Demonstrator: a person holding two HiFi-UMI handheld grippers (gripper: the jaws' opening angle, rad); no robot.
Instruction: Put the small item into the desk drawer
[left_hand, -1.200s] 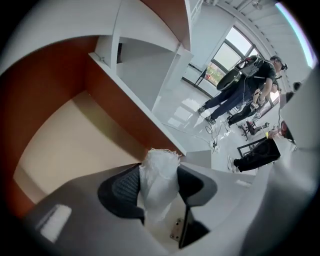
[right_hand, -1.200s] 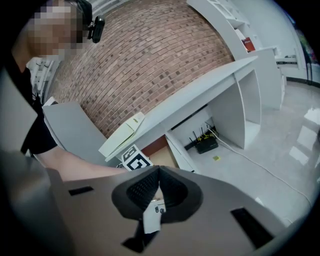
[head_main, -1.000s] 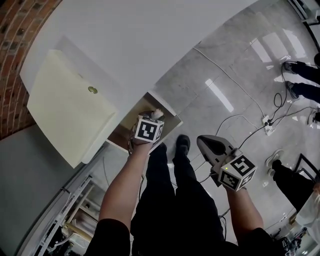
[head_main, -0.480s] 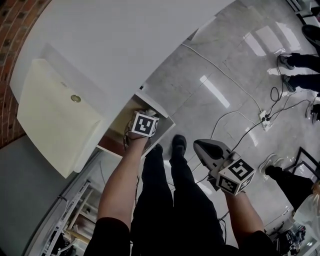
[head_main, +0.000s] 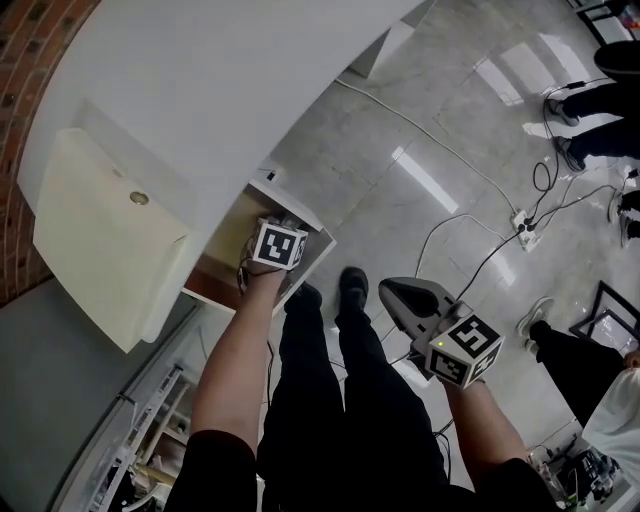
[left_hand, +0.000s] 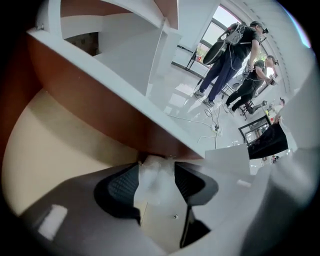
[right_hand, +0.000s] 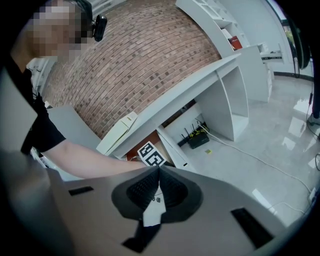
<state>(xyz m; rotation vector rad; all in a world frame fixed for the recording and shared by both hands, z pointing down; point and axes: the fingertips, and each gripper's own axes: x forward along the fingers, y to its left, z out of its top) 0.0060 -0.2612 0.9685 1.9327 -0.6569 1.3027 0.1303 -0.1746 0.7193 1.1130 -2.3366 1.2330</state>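
White and crumpled, the small item (left_hand: 155, 186) sits between the jaws of my left gripper (left_hand: 155, 167), which is down inside the open desk drawer (left_hand: 60, 145), close above its beige floor. Those jaws have just been opening and now stand wide, so I judge this to be the release. My right gripper (right_hand: 159, 172) hangs pinched together and empty, well off to the side. Next I'd lift the left clear without snagging the item, then push the drawer in.
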